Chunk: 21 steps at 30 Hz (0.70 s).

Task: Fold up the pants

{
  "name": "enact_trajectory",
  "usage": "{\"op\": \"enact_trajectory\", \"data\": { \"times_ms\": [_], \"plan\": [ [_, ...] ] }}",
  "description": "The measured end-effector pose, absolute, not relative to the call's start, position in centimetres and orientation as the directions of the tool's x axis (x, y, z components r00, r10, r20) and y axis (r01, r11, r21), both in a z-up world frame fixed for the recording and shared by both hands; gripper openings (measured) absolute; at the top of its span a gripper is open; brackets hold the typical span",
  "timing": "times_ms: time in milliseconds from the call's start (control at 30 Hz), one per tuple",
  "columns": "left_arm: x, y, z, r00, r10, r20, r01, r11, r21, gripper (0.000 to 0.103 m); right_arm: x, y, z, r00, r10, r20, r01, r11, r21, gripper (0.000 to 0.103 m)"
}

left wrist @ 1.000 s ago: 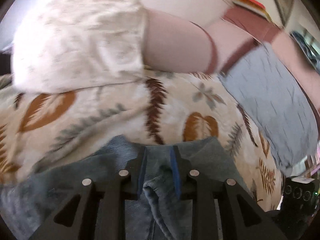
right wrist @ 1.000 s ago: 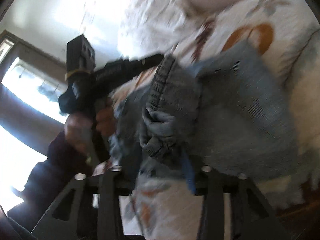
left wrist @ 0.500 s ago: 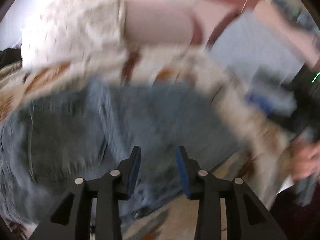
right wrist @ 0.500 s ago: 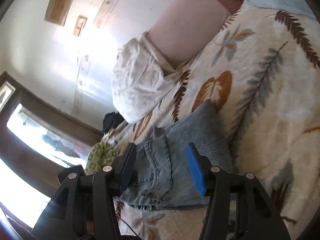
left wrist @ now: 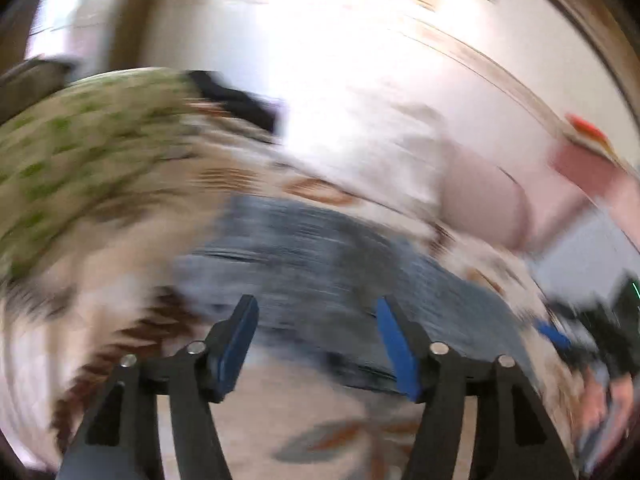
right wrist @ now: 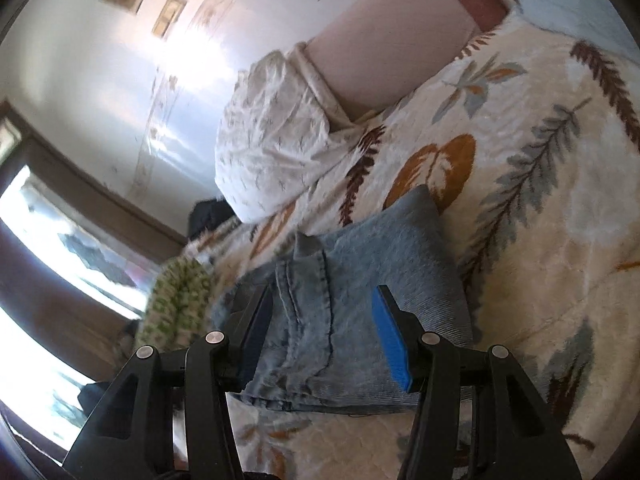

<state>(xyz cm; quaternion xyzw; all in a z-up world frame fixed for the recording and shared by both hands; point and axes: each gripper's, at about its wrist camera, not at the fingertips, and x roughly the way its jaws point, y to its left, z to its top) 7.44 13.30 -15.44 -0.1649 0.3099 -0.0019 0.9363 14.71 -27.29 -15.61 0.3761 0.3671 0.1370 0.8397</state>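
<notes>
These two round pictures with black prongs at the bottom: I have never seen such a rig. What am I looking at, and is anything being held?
No robot here: a person carries a two-finger gripper in each hand, and a fisheye camera on each one looks forward along its fingers. The black prongs with blue pads are those fingers.

The sharp picture is from the right gripper. Its jaws stand open above the folded blue jeans, which lie on a cream bedspread with a leaf print. Behind them sits a white pillow with a pink bolster beside it.

The blurred picture is from the left gripper, caught while moving. Its jaws are open too, with the jeans lying ahead of them on the same bedspread.

Neither gripper holds anything.
</notes>
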Motion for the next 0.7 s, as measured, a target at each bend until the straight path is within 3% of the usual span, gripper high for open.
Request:
{"op": "enact_trajectory", "data": {
  "times_ms": [67, 100, 267, 433, 500, 533, 600, 700],
  "plan": [
    [7.8, 15.0, -15.7, 0.821, -0.044, -0.57, -0.174, 0.93, -0.323, 0.073, 14.9, -26.0, -15.7, 0.673, 0.51, -0.536, 0.024, 0.709, 0.705, 0.052],
    [8.1, 15.5, -15.9, 0.824, -0.011, -0.566, -0.205, 0.926, -0.317, 0.08, 15.0, -25.0, -15.7, 0.656, 0.517, -0.55, 0.008, 0.724, 0.69, 0.052],
    [10.2, 18.0, -18.7, 0.76, 0.018, -0.649, -0.338, 0.865, -0.371, 0.089, 18.5, -18.1, -14.7, 0.521, 0.586, -0.621, -0.068, 0.754, 0.654, 0.054],
    [13.1, 16.8, -22.1, 0.663, -0.121, -0.739, -0.283, 0.873, -0.398, 0.093, 25.6, -6.0, -12.4, 0.33, 0.57, -0.752, -0.242, 0.822, 0.516, 0.057],
    [13.6, 16.3, -22.3, 0.683, -0.103, -0.723, -0.269, 0.885, -0.381, 0.093, 28.4, -1.5, -12.1, 0.261, 0.558, -0.788, -0.317, 0.821, 0.476, 0.057],
    [13.8, 16.1, -22.1, 0.7, -0.105, -0.707, -0.249, 0.891, -0.379, 0.089, 29.5, 0.5, -12.2, 0.232, 0.544, -0.806, -0.345, 0.821, 0.455, 0.058],
    [14.3, 16.3, -22.2, 0.695, -0.161, -0.701, -0.213, 0.885, -0.415, 0.064, 31.7, 4.5, -12.7, 0.17, 0.516, -0.839, -0.401, 0.814, 0.419, 0.058],
    [14.9, 17.1, -22.8, 0.687, -0.24, -0.686, -0.2, 0.845, -0.496, 0.051, 33.9, 8.4, -13.8, 0.138, 0.464, -0.875, -0.463, 0.811, 0.357, 0.059]
  ]
}}
